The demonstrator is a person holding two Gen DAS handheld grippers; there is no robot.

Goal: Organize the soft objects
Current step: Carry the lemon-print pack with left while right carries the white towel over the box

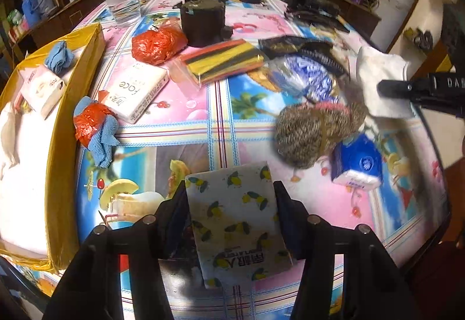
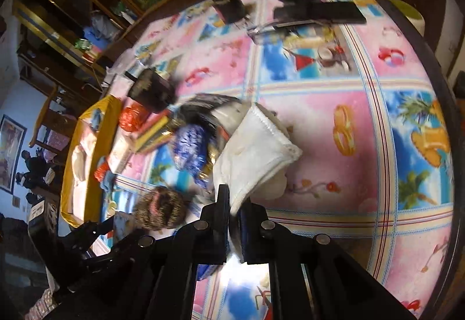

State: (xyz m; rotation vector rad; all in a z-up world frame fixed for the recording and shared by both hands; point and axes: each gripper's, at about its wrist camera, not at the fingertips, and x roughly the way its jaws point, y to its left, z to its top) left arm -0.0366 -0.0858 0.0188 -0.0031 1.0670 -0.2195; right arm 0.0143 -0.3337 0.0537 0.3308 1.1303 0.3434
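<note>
Item: white cloth, soft, light, limp; we hold it by a corner in our right gripper, jaws clamped on it, just right of the hedgehog toy. Left gripper squeezes the tissue pack, nearer us than the toy. Yellow box far left, partly cut off; motion blurs the clutter behind the toy.

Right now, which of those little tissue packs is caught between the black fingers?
The lemon-print tissue pack, between the left hand-held gripper's fingers. The blue pack and white "face" pack lie free on the table.
</note>
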